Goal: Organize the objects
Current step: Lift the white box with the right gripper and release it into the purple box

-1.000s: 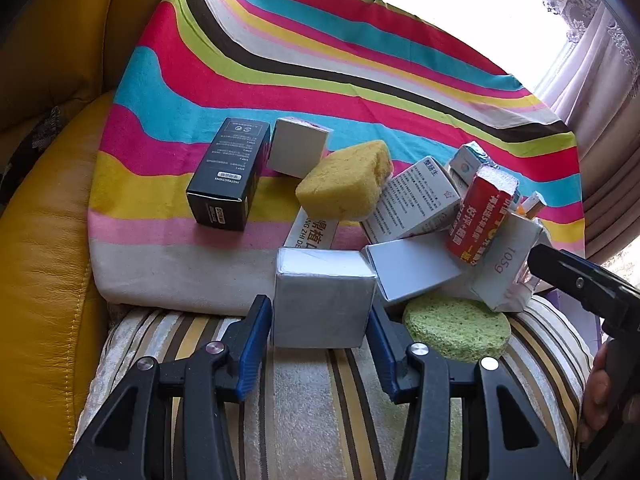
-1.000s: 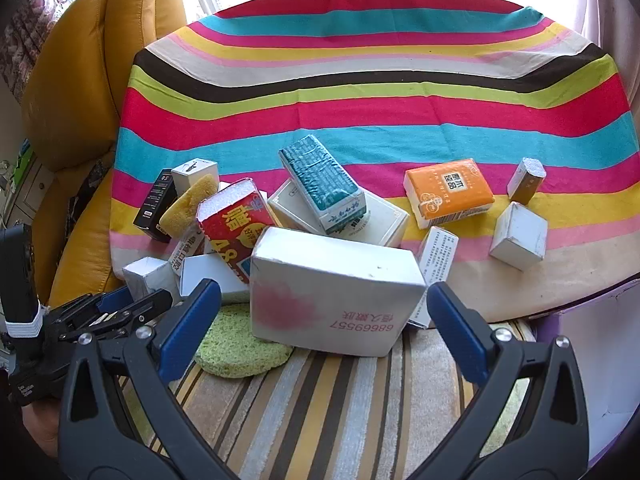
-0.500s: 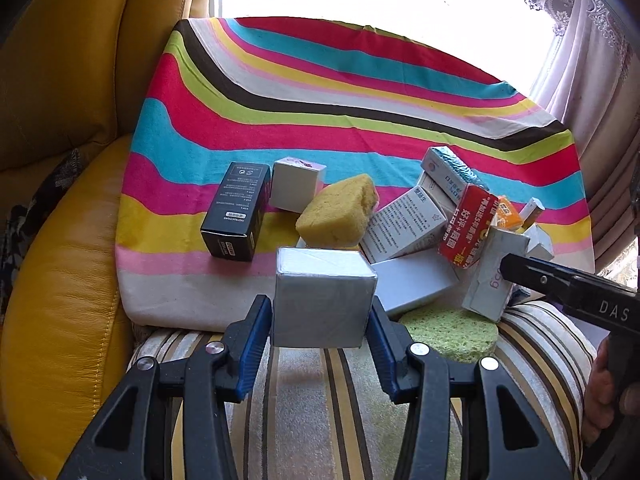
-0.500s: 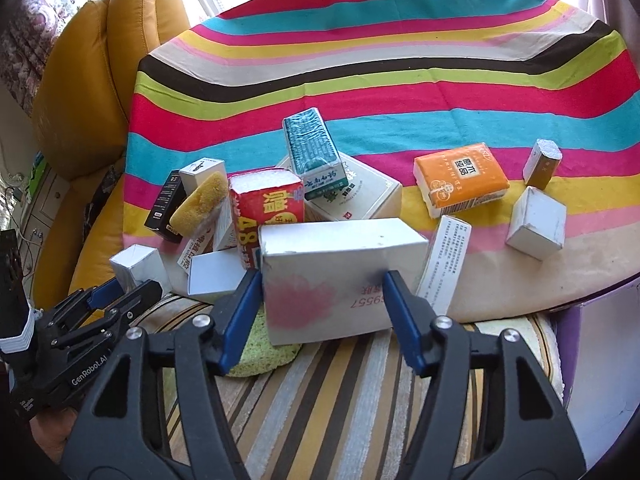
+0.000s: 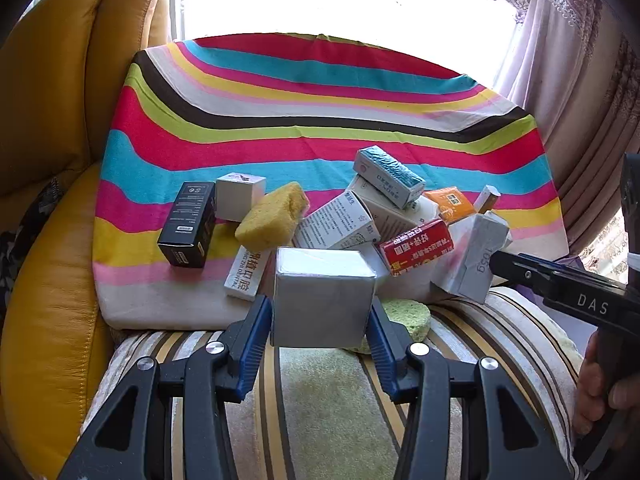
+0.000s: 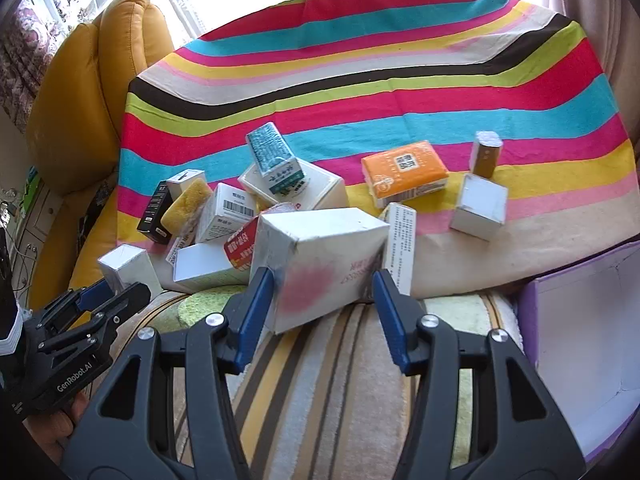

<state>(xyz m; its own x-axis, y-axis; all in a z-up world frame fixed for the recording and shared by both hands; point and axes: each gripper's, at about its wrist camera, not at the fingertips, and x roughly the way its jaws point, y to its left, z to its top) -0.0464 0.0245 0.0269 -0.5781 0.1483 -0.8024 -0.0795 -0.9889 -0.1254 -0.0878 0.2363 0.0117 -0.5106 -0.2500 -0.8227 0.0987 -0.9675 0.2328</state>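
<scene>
The left gripper (image 5: 320,320) clamps a small silver-white cube box (image 5: 322,296), lifted clear of the striped cushion (image 5: 332,412). The right gripper (image 6: 318,300) has its jaws closing on a big white carton (image 6: 320,256), blue pads against both sides. Behind lies the pile of boxes on the rainbow cloth (image 6: 360,80). Only the right wrist view shows the purple box (image 6: 580,344), its inside bare as far as visible, and the orange pack (image 6: 404,172).
</scene>
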